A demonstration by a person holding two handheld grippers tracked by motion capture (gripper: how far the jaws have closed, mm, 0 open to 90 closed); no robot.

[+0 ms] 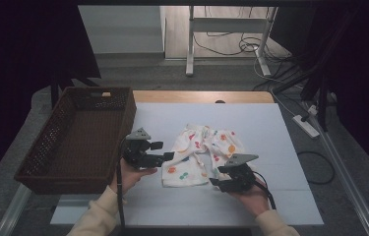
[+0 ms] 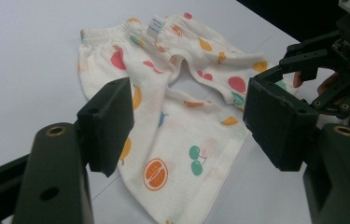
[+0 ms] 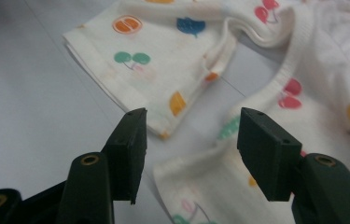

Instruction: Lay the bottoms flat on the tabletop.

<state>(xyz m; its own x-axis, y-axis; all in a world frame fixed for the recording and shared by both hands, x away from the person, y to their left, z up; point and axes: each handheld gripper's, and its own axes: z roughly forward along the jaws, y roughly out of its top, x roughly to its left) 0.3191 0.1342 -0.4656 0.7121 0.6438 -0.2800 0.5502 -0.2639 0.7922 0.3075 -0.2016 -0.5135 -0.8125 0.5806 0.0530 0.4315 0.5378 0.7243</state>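
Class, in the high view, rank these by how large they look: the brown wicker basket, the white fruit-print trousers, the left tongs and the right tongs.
1. Brown wicker basket, clearly largest.
2. White fruit-print trousers.
3. Left tongs and right tongs: they look about alike, so I leave them unranked.

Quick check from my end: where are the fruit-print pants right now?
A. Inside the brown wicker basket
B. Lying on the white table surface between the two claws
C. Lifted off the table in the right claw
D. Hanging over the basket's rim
B: the fruit-print pants lie crumpled on the white table, with the left claw and right claw open on either side; the basket holds nothing.
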